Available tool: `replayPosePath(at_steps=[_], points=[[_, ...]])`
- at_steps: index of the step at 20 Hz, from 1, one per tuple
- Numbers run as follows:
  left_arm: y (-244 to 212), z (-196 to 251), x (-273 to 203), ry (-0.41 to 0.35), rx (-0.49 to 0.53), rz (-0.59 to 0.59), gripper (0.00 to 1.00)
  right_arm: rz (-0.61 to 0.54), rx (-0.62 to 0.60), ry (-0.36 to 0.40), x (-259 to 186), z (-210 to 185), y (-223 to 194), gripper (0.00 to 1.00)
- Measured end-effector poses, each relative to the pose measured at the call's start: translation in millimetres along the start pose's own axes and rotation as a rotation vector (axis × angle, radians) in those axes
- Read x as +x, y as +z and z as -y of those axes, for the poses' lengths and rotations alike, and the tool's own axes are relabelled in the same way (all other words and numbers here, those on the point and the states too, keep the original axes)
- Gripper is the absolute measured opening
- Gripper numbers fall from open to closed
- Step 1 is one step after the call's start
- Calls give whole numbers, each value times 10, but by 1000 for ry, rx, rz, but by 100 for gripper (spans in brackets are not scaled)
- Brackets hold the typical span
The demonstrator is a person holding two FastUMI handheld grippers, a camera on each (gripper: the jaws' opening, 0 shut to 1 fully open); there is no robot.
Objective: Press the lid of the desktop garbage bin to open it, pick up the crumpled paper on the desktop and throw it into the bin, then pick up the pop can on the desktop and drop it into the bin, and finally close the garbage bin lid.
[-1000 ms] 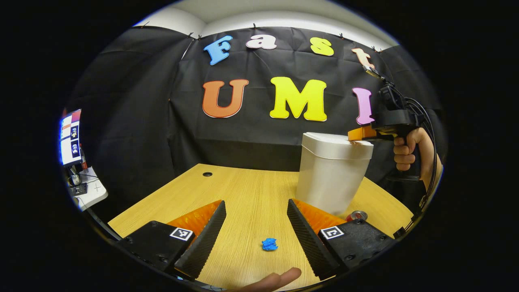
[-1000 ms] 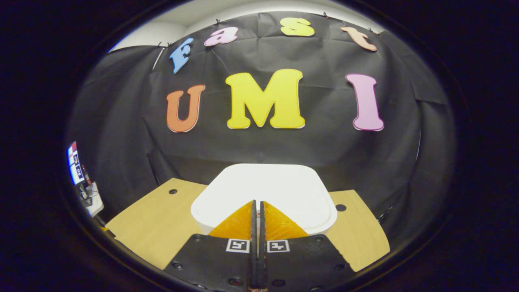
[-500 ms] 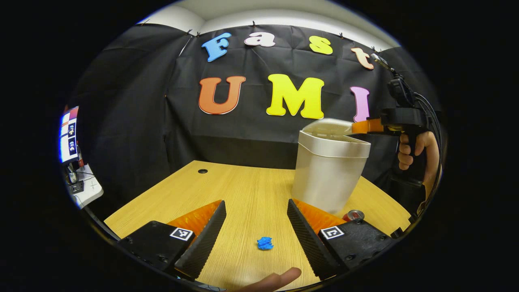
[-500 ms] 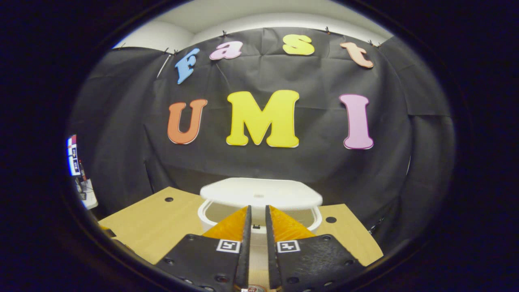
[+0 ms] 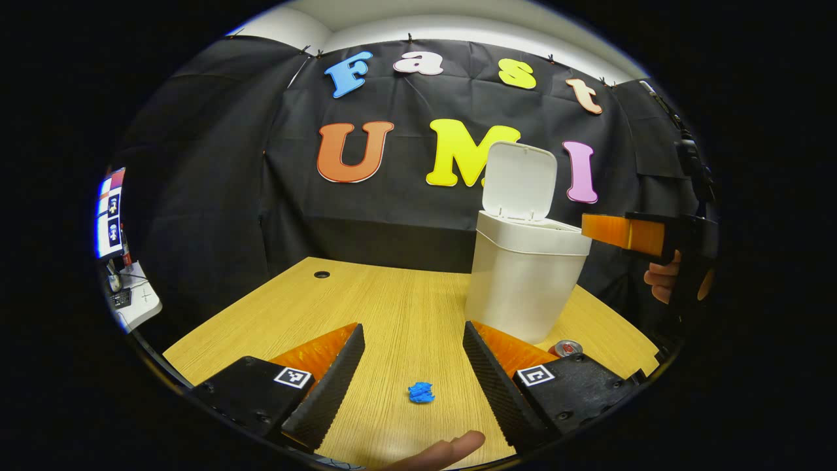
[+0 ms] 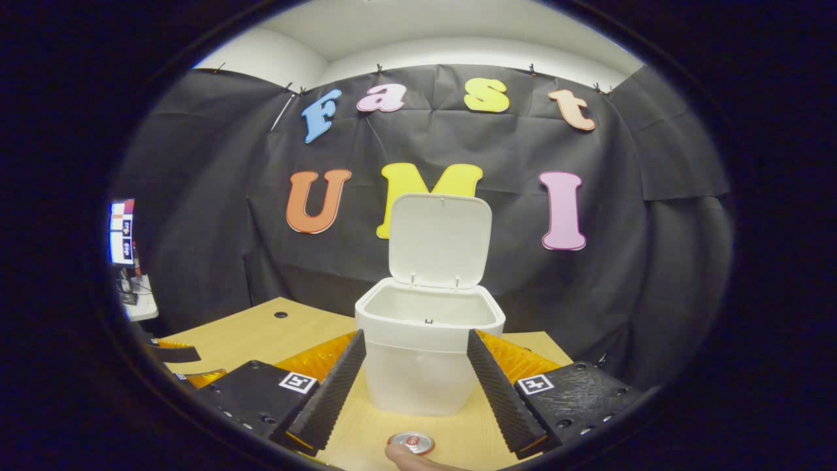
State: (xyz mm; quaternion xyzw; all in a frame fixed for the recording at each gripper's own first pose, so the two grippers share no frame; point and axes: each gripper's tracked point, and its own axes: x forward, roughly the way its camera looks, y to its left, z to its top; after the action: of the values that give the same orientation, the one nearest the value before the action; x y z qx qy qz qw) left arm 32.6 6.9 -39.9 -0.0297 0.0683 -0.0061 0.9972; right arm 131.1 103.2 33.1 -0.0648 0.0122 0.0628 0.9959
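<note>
The bin (image 6: 428,353) stands with its lid (image 6: 439,239) up. The crumpled paper (image 5: 421,392) lies on the surface (image 5: 392,314) between the wide-spread fingers of the left gripper (image 5: 412,356), just ahead. It looks light and soft; pinch it across the middle. The right gripper (image 6: 413,366) is also wide, empty.

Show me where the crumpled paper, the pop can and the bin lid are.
crumpled paper (image 5: 421,392), left gripper view, its middle.
pop can (image 6: 410,442), right gripper view, its top.
bin lid (image 6: 439,239), right gripper view, its raised inner face.
</note>
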Motion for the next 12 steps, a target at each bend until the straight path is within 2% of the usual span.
replayPosePath(at_steps=[4, 5, 9, 12], points=[[-59, 94, 40, -21, 9, -15, 98, 79, 28, -23, -338, 44, 59, 98], [-96, 128, 64, -26, 21, -19, 98, 99, 12, -27, -440, 58, 37, 95], [-199, 21, 233, 37, 38, -46, 98, 162, -31, -55, -767, 230, -76, 95], [-383, 1, 387, 57, 60, -98, 98, 180, 1, -46, -953, 381, -250, 95]])
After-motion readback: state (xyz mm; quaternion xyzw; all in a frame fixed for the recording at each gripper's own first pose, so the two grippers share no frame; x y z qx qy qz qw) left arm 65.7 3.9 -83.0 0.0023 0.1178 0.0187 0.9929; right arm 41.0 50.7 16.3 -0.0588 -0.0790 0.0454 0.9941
